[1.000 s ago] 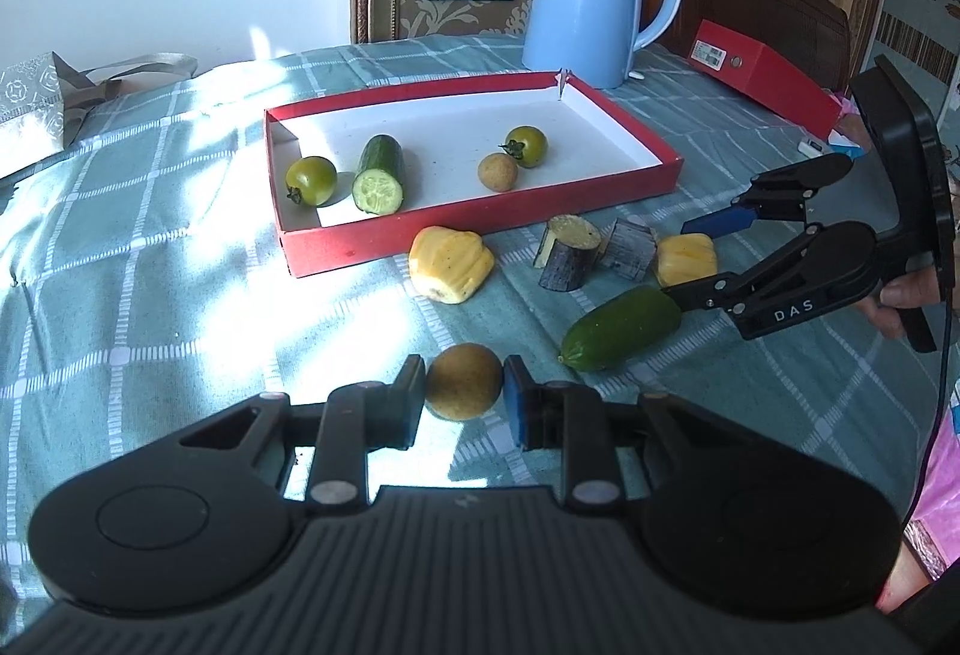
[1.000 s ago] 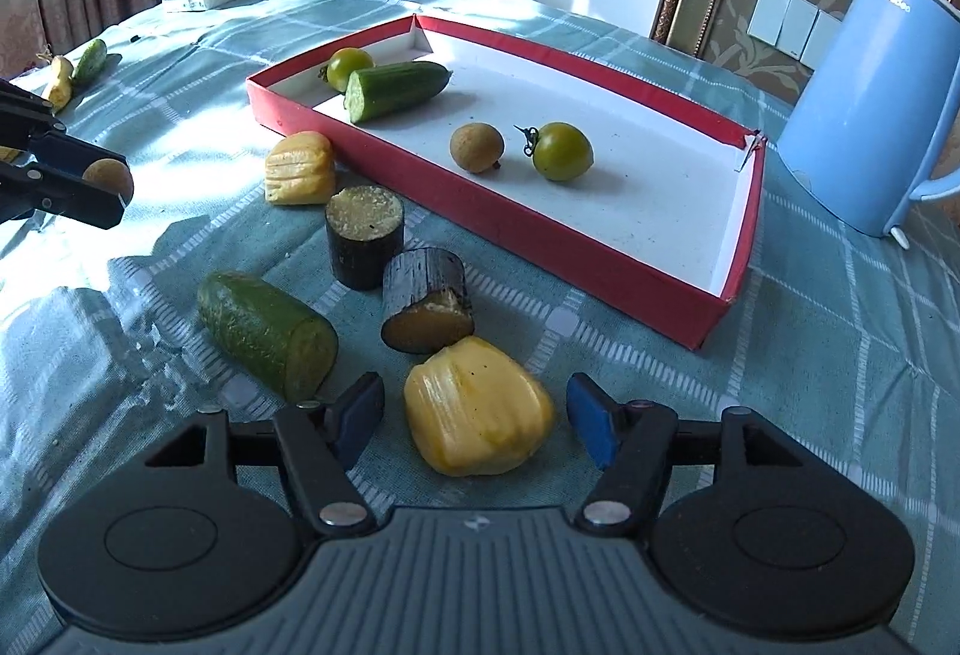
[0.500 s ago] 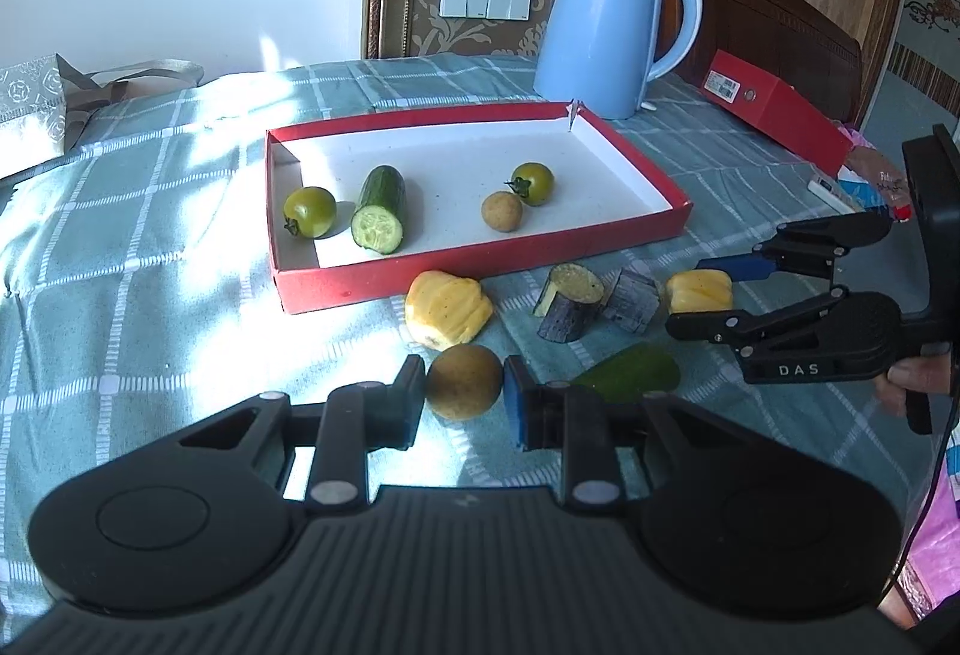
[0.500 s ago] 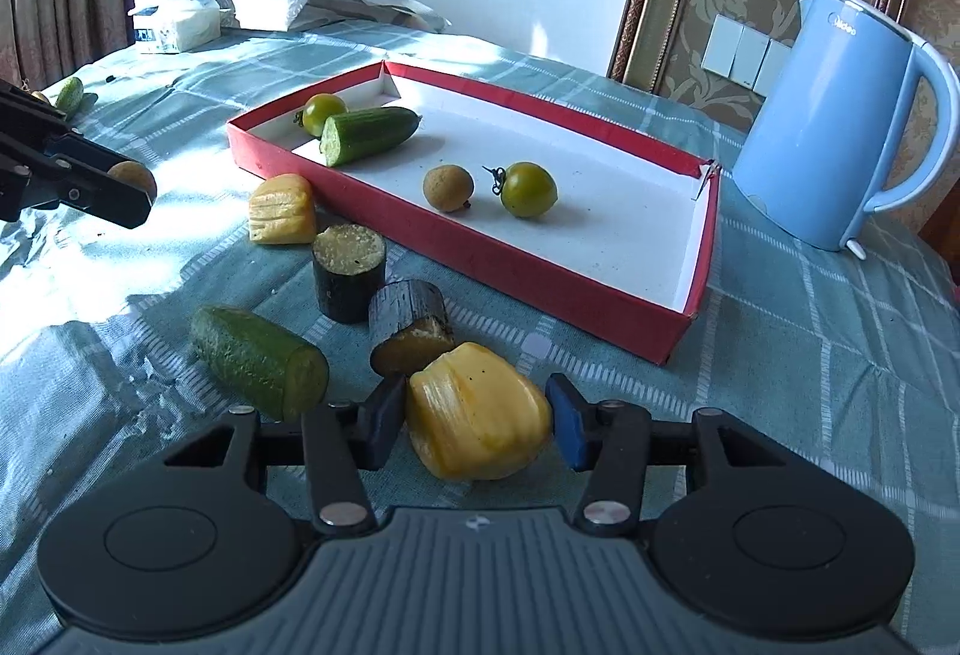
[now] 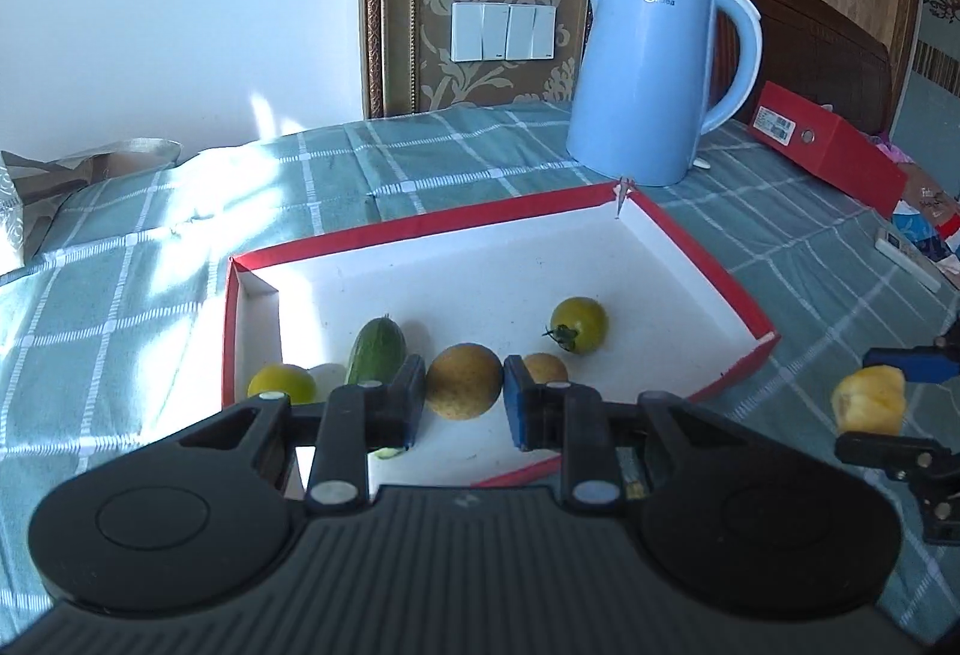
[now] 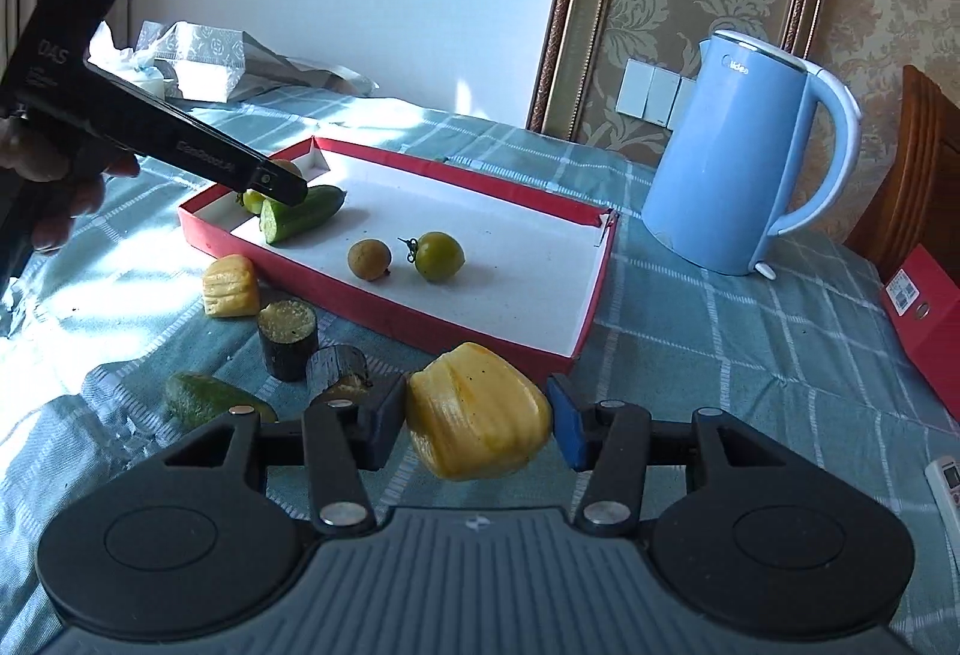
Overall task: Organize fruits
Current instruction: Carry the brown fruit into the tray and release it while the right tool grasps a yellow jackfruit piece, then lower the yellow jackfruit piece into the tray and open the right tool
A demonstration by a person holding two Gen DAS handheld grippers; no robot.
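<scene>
My left gripper [image 5: 462, 403] is shut on a round brown fruit [image 5: 463, 380] and holds it over the near part of the red tray [image 5: 690, 247]. In the tray lie a cucumber half [image 5: 377, 352], two green tomatoes [image 5: 578, 323] and a small brown fruit [image 5: 545, 368]. My right gripper [image 6: 474, 424] is shut on a yellow jackfruit piece [image 6: 477, 412], lifted above the cloth just outside the tray's near wall [image 6: 420, 322]. The left gripper [image 6: 282, 184] shows over the tray's left end.
A blue kettle [image 6: 744, 156] stands behind the tray. On the cloth lie another jackfruit piece [image 6: 231, 289], two dark eggplant chunks [image 6: 288, 331] and a green cucumber piece [image 6: 204, 400]. A red box [image 6: 924, 307] lies right. Tissue packs [image 6: 198, 60] sit far left.
My left gripper has carried the brown fruit up and forward over the tray. My right gripper has closed on the jackfruit piece and lifted it off the cloth.
</scene>
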